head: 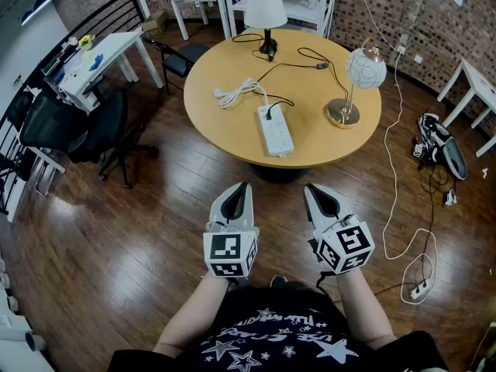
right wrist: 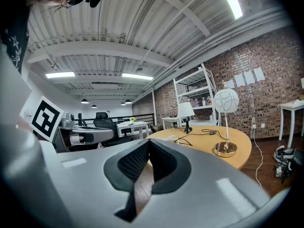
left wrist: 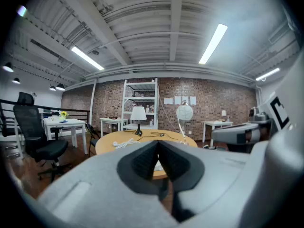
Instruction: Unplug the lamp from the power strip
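Observation:
A white power strip (head: 276, 132) lies on the round wooden table (head: 225, 126), with one black plug (head: 269, 115) in its far end. From the plug a black cord (head: 298, 64) runs across the table toward a white-shade lamp (head: 265, 10) at the far edge and a globe lamp (head: 365, 68) on a gold base at the right. My left gripper (head: 242, 187) and right gripper (head: 312, 189) hang side by side over the floor, short of the table's near edge, both shut and empty. The left gripper view has the shut left gripper (left wrist: 157, 144) pointing at the table (left wrist: 118, 144). In the right gripper view the right gripper (right wrist: 148, 141) is shut too.
A coiled white cord (head: 232, 93) lies left of the strip. Black office chairs (head: 85, 126) and a white desk (head: 97, 60) stand at the left. At the right, white cables and an extension block (head: 418, 289) trail over the wooden floor, beside a dark bag (head: 440, 142).

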Demonstrator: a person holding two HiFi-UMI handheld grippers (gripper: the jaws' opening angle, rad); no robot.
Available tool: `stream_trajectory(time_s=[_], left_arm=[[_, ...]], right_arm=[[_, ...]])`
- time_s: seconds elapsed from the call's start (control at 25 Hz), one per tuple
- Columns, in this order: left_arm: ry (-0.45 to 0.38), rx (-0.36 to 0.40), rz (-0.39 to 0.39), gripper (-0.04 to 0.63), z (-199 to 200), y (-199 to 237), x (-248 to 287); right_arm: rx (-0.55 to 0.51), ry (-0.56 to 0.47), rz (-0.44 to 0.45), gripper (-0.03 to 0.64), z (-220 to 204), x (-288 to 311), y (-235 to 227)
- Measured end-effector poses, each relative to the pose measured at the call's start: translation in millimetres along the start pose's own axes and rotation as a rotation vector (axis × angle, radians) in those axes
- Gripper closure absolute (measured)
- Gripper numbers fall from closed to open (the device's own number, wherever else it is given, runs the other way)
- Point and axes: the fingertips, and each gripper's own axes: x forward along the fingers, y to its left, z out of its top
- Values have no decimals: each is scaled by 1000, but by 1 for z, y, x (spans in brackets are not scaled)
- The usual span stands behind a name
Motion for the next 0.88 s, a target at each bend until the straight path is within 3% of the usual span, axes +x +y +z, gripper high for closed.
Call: stream_trajectory(time_s=[0.48, 0.88], left_arm=[[-2, 7, 49, 591, 4, -2, 19], [31, -8, -12, 591, -13, 15, 83]], right_arm=[[46, 35, -28, 609, -15, 5, -41], [-9, 67, -33, 609, -13, 52, -63]])
